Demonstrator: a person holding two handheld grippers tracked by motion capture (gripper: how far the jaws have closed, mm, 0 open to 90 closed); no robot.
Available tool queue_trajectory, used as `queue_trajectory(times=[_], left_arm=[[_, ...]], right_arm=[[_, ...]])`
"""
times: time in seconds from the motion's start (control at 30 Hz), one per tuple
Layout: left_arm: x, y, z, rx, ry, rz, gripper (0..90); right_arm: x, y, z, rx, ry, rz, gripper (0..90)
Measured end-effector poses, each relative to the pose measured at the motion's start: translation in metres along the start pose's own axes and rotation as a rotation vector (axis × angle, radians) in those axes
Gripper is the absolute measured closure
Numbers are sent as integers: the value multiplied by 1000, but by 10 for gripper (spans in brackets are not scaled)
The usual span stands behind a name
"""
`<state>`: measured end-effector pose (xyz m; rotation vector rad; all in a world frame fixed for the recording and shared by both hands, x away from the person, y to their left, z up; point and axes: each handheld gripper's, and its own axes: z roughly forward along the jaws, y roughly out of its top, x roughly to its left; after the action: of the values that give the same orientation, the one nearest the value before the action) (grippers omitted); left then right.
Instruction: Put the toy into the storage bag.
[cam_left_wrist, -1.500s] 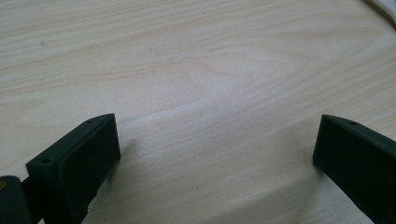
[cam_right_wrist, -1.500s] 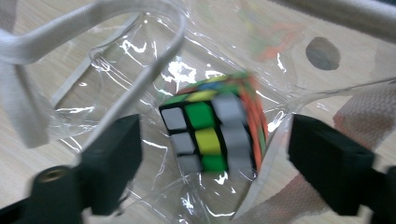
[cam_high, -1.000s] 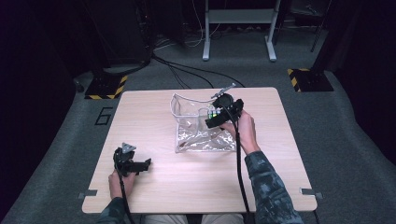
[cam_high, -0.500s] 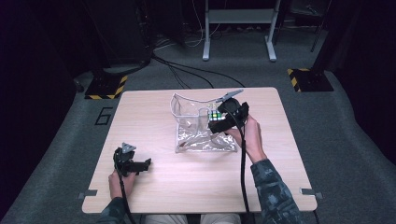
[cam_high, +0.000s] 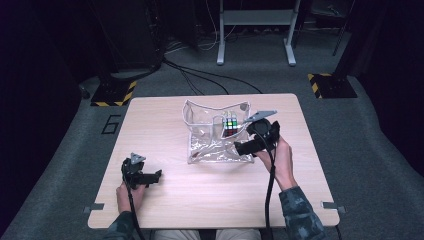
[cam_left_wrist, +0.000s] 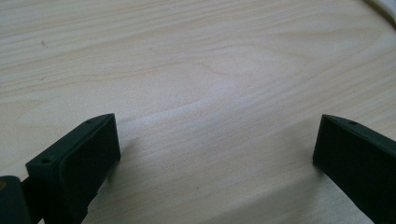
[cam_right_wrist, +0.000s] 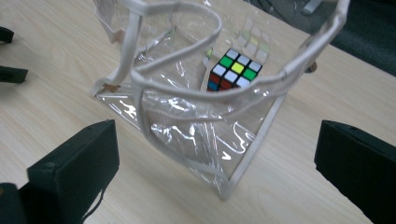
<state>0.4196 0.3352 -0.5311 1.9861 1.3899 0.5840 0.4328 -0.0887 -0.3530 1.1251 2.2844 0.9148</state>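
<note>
A clear plastic bag (cam_high: 205, 140) with white piping stands open at the middle of the wooden table (cam_high: 165, 115). A multicoloured puzzle cube (cam_high: 230, 123) rests inside it, toward its far right corner. My right gripper (cam_high: 242, 145) is held just off the bag's near right side, open and empty. In the right gripper view the bag (cam_right_wrist: 187, 116) stands ahead of the wide-apart jaws of the right gripper (cam_right_wrist: 215, 154), with the cube (cam_right_wrist: 233, 70) showing through the plastic. My left gripper (cam_high: 155, 175) rests at the near left, open over bare wood; in its own view the left gripper (cam_left_wrist: 215, 144) holds nothing.
Beyond the table's far edge lie black cables (cam_high: 200, 75), a metal stand (cam_high: 255, 30) and yellow-and-black striped bases (cam_high: 112, 92) (cam_high: 330, 85) on the grey floor. Bare wood lies to the left of the bag and along the table's front edge.
My right gripper has drawn back from over the bag toward the near right. The cube stays inside the bag. The left gripper has not moved.
</note>
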Motion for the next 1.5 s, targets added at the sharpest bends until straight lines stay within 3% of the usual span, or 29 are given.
queue_trajectory(times=[0.57,0.9,1.3,1.5], left_arm=[[-1,-1,0,-9,-4,-6,6],[-1,-1,-1,-9,-4,-6,5],[-1,-1,-1,-9,-3,-7,6],[-1,-2,-1,-10,-3,-6,5]], right_arm=[[5,-80,-4,17,-43,105,0],[-4,-120,0,25,-73,178,0],[-12,-169,25,87,-68,239,0],[-16,-185,35,98,-67,262,0]])
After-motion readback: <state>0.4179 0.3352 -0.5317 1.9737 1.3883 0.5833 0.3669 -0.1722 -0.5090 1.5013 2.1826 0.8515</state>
